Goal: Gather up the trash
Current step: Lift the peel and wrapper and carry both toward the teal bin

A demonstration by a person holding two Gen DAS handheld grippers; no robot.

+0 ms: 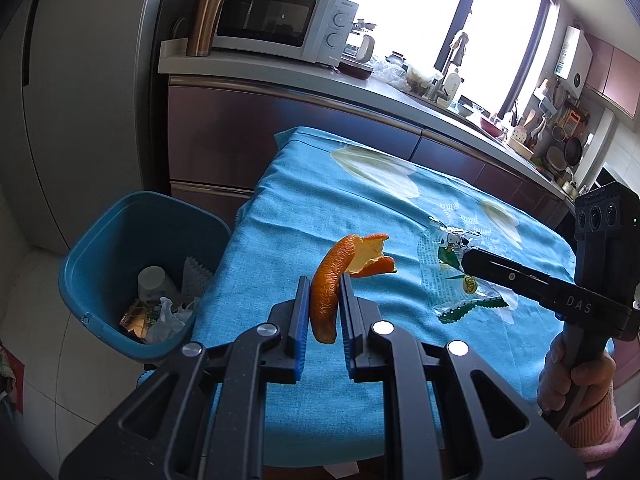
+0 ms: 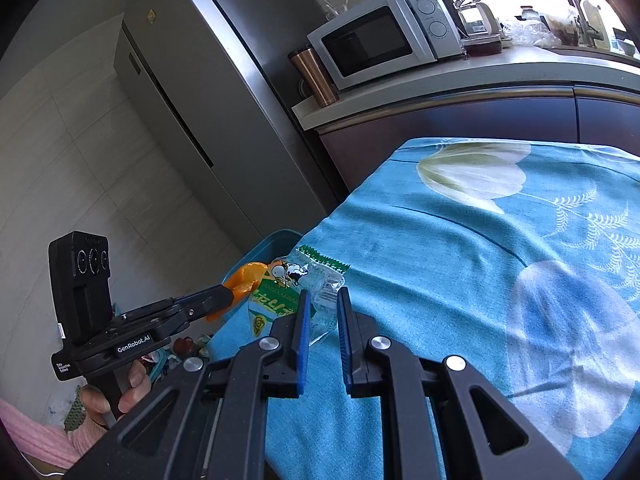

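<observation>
Left wrist view: the left gripper (image 1: 325, 280) pinches a curled strip of orange peel (image 1: 326, 284) between its blue-padded fingers (image 1: 303, 312); the peel stands upright in the grip, its torn upper end flaring to the right above the fingertips, clear of the tabletop (image 1: 288, 216), which is covered by a turquoise cloth printed with white flowers. To the left of the tabletop, on the floor, stands a blue waste bin (image 1: 100, 240) holding a white cup, crumpled paper and wrappers. At right, the right gripper (image 1: 466, 263), carried by a hand (image 1: 572, 376) in a pink sleeve, has its dark fingers pressed together on a clear plastic snack wrapper (image 1: 440, 276) with green serrated edges and a cartoon print; whether the wrapper touches the cloth cannot be told. A white microwave (image 1: 280, 24) and a copper tumbler (image 1: 206, 20) sit on the counter behind. Right wrist view: the right gripper (image 2: 323, 296) pinches the snack wrapper (image 2: 304, 276) between its blue-padded fingers (image 2: 304, 320), near the left edge of the tabletop (image 2: 460, 280). Just left of it, the left gripper (image 2: 230, 294), held by a hand (image 2: 132, 384), grips the orange peel (image 2: 244, 276) beside the rim of the waste bin (image 2: 276, 240), the peel partly hidden behind the wrapper.
</observation>
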